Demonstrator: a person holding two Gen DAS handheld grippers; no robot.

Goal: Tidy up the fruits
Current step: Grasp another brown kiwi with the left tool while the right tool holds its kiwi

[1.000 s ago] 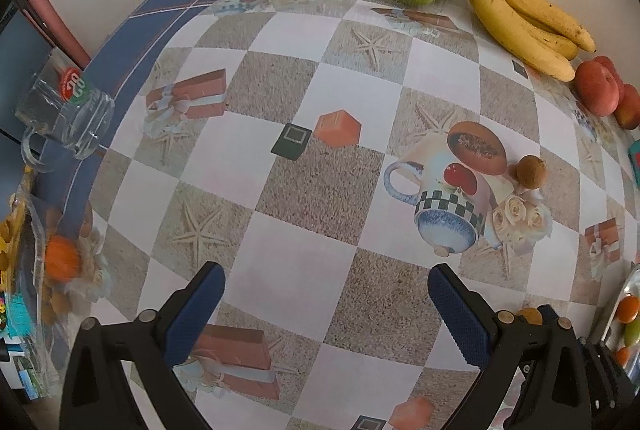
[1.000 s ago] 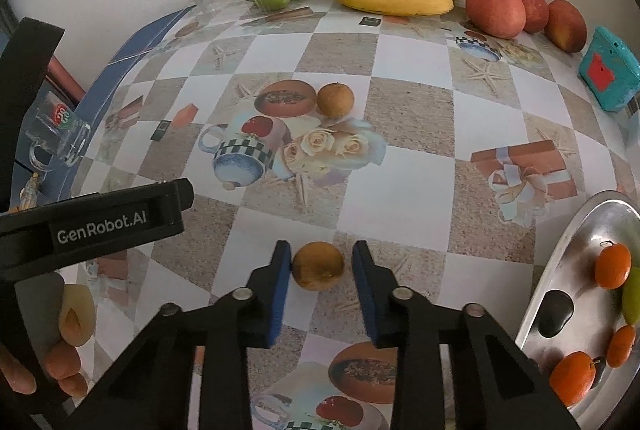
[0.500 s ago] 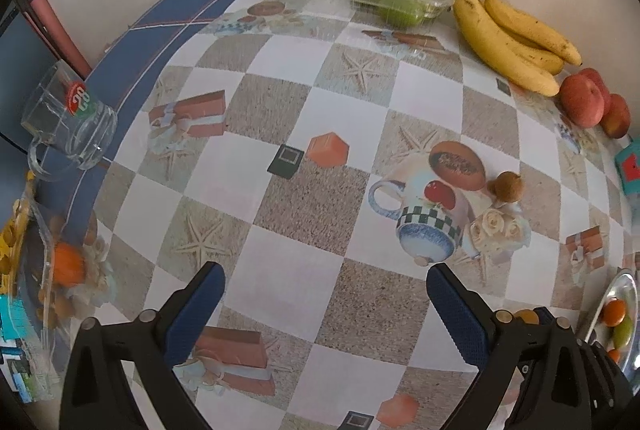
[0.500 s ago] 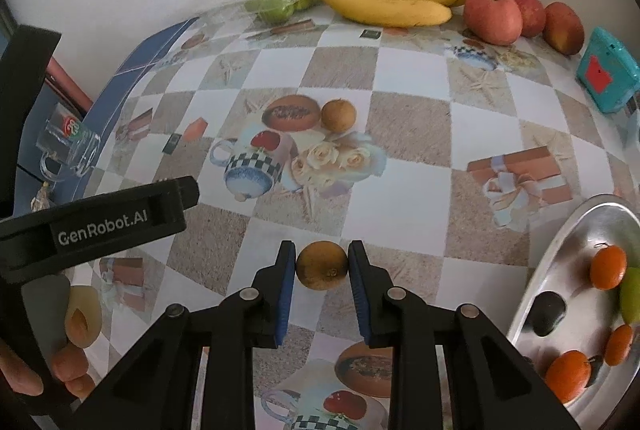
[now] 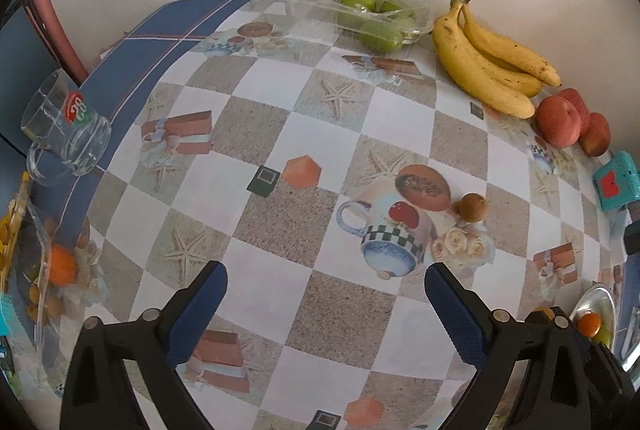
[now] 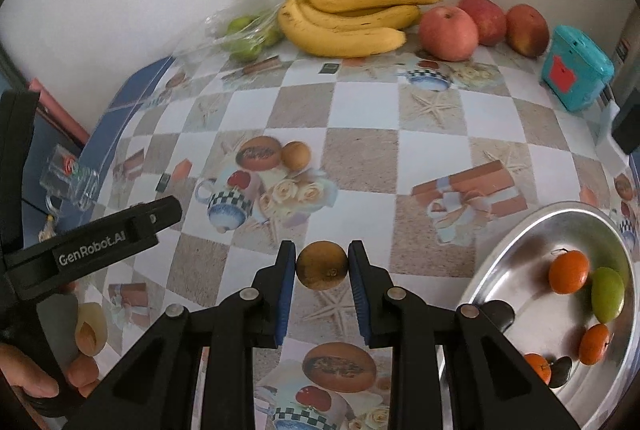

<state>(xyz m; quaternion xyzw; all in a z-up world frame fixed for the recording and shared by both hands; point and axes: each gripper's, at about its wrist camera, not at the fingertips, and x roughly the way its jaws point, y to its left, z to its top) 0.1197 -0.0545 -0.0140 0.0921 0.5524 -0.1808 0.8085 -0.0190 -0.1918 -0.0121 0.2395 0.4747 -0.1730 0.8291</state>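
Bench (image 6: 432, 150), left to right: glass mug (image 6: 70, 176) at the far-left edge; left claw (image 5: 324, 294), released, nothing between its wide-set pads; bagged green fruit (image 6: 244, 38) at the back wall; bananas (image 6: 352, 18); a loose brown fruit (image 6: 296, 155) mid-bench. Right claw (image 6: 322, 266), clenched on a second brown fruit (image 6: 322, 265), pads pressing its left and right sides near the widest part. Judged light, firm and round, with a smooth rind apt to roll or squirt out if pinched off-centre; a grip across the middle suits it. Apples (image 6: 450, 33); teal box (image 6: 576, 74); metal plate (image 6: 516, 250) at the right, holding oranges (image 6: 568, 271), a green fruit and dark pieces.
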